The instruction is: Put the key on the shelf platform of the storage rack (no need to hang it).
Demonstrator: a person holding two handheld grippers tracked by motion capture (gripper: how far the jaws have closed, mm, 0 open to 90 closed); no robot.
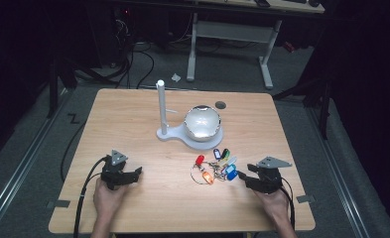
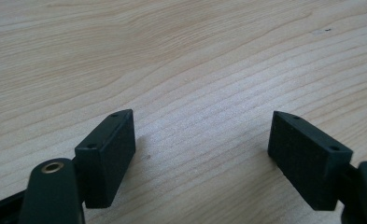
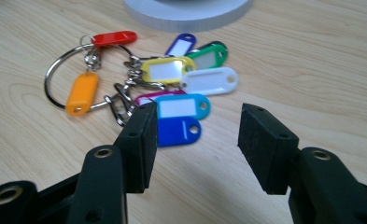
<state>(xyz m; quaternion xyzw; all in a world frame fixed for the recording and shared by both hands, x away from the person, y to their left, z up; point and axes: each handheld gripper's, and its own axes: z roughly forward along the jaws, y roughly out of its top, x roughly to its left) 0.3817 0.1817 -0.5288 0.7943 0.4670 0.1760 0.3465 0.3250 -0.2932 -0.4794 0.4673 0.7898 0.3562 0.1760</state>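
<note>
From the high view, the table [image 1: 148, 208] carries a bunch of tags [image 1: 216, 167] right of centre near the front, just in front of a white stand [image 1: 190, 133] that holds a shiny bowl [image 1: 202, 122] and an upright post [image 1: 161, 106]. The right gripper [image 1: 247, 179] rests at the front right, its tips just beside the blue end of the bunch; the left gripper [image 1: 135, 174] sits at the front left, well apart from the tags, with bare wood around it. The right gripper view brings out what the high view blurs: a metal ring [image 3: 55, 77] with a red tag [image 3: 114, 38] and an orange tag [image 3: 81, 93] on it, clips, and yellow, green, white, dark blue and light blue tags fanned beside it. That gripper's jaws stand open with nothing between them, the left one just over the edge of the blue tags [image 3: 179, 130]. The left gripper view gives only wood grain between two jaws set wide apart, holding nothing.
</note>
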